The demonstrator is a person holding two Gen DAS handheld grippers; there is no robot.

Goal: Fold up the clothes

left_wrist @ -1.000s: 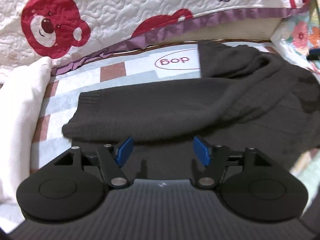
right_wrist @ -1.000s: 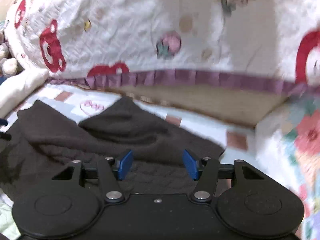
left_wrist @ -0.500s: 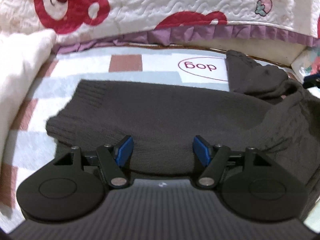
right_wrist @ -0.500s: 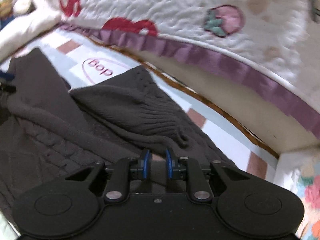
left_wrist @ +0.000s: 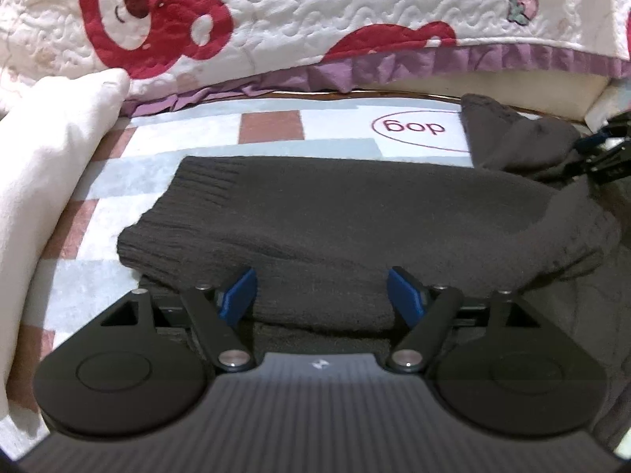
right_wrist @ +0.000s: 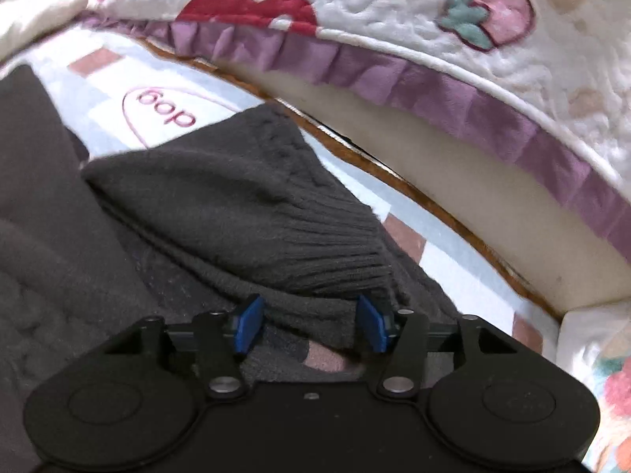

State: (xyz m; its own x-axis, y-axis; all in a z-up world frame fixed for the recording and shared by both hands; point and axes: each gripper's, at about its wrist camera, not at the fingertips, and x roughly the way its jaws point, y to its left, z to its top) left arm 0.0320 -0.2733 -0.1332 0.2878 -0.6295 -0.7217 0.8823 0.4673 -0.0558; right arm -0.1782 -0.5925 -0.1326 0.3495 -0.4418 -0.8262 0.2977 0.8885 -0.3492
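A dark grey knitted sweater [left_wrist: 355,213] lies on a checked mat [left_wrist: 272,126] printed with "dog". One sleeve is folded across its body, ribbed cuff [left_wrist: 177,213] to the left. My left gripper [left_wrist: 322,299] is open, its blue pads either side of the sweater's near edge. In the right wrist view the other sleeve [right_wrist: 244,205] lies folded over, ribbed cuff [right_wrist: 335,252] just ahead of my right gripper [right_wrist: 309,325], which is open with knit fabric between its pads. The right gripper shows at the far right of the left wrist view [left_wrist: 603,157].
A quilted white bedspread with red bears and a purple ruffle [left_wrist: 355,67] hangs along the back. A white pillow or cloth [left_wrist: 47,165] lies at the left. A floral fabric [right_wrist: 603,374] sits at the right. The mat's brown edge [right_wrist: 434,205] runs under the bed.
My right gripper went from open to shut half a second ago and has opened again close over the sleeve cuff. My left gripper stayed open and moved lower and nearer to the sweater's edge.
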